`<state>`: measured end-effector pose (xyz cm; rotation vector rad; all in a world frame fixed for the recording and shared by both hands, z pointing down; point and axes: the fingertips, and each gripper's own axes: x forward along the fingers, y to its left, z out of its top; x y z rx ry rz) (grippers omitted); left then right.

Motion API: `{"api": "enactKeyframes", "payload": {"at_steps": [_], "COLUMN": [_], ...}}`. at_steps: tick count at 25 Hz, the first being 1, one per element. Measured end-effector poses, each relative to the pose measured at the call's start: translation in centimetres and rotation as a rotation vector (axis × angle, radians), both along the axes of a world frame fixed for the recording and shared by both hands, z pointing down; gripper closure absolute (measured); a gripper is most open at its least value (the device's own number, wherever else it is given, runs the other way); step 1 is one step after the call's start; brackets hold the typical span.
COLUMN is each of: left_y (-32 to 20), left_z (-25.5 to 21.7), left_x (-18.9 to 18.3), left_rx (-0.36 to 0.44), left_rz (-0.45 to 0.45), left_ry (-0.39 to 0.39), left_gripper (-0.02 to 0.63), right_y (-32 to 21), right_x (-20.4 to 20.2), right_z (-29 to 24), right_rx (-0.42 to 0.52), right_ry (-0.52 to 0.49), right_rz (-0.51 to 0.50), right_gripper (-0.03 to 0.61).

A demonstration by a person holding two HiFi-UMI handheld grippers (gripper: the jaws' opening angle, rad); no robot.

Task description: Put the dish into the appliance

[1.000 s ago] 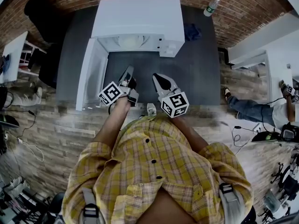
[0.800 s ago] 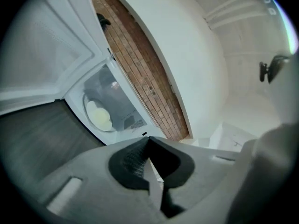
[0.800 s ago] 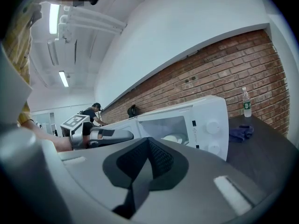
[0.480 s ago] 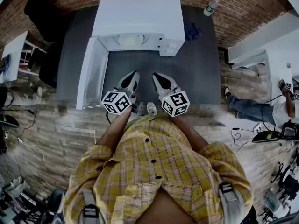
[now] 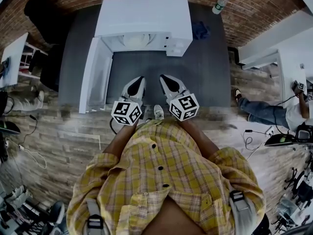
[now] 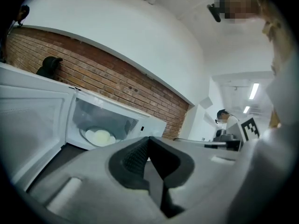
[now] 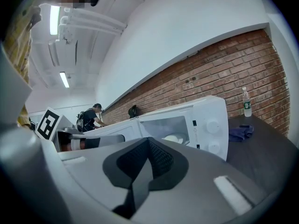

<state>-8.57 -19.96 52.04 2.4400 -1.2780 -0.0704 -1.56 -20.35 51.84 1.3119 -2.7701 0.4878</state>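
Note:
A white microwave [image 5: 144, 21] stands at the far side of a dark table [image 5: 205, 77], its door [image 5: 92, 77] swung open to the left. A white dish [image 6: 99, 136] lies inside the cavity; the same dish [image 7: 174, 138] shows from the right gripper view. My left gripper [image 5: 137, 80] and right gripper [image 5: 165, 80] hover side by side over the near table edge, well short of the microwave. Both are shut with nothing between the jaws.
A blue cloth [image 5: 200, 32] and a plastic bottle [image 5: 220, 5] sit on the table right of the microwave. A dark object [image 5: 41, 9] is at the far left corner. A brick wall [image 5: 254, 6] runs behind. A person [image 5: 264, 112] sits on the floor at right.
My left gripper has drawn back toward my body and turned level beside the right one. The right gripper has barely moved.

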Motion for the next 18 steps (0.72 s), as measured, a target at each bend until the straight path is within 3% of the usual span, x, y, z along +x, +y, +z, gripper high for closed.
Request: {"api": "enactKeyframes", "payload": {"at_steps": [13, 18], "left_y": [1.4, 1.7], "left_z": [-1.0, -1.0], "left_x": [1.2, 1.1], "left_rx": [0.084, 0.086], "left_rz": [0.012, 0.006], "left_ry": [-0.144, -0.161], "left_gripper": [0.614, 0.614], "right_y": [0.8, 1.2], "right_x": [0.4, 0.3], "right_z": [0.0, -0.2], "right_rx": [0.004, 0.006], "right_ry": [0.0, 0.003], "right_rz": [0.007, 0.005], "right_gripper": [0.575, 0.575]}}
